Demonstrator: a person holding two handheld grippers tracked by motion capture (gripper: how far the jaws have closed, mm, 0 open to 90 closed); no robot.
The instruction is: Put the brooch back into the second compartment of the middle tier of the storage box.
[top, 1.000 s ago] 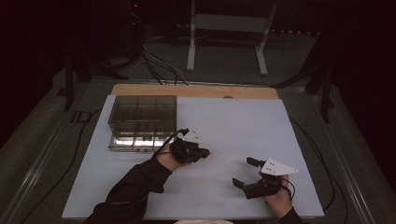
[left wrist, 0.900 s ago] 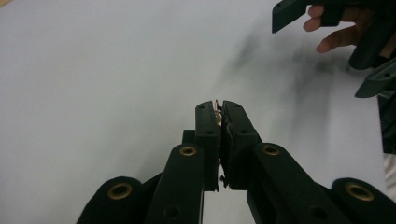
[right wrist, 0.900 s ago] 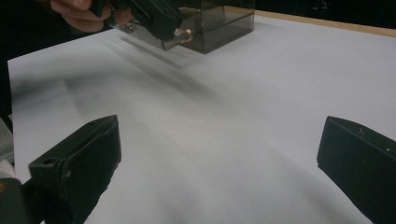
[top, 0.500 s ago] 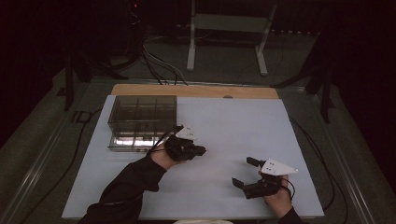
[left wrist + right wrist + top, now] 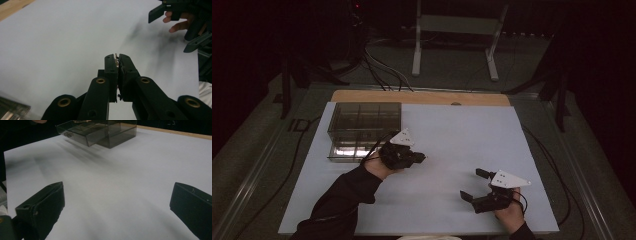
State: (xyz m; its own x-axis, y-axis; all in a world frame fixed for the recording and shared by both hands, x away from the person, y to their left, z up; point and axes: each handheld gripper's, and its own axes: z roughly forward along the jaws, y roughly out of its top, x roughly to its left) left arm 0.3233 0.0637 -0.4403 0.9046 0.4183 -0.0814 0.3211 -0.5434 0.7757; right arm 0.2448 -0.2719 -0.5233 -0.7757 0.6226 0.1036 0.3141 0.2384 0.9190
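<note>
Metal stand (image 5: 455, 37) and cables (image 5: 382, 70) beyond table.

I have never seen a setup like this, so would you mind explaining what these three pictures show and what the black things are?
No robot here: a person holds a hand-held grasping tool in each hand. The high view looks down on a table covered by a white sheet. The left tool is near the middle; the right tool is nearer the person.

The other two pictures come from cameras riding on the tools, looking along their black jaws. In the left gripper view, the jaws are closed on a small object, too tiny to identify. In the right gripper view, the jaws stand wide apart with nothing between them.

On the sheet sits a clear plastic organiser box with compartments, one drawer pulled out.
</note>
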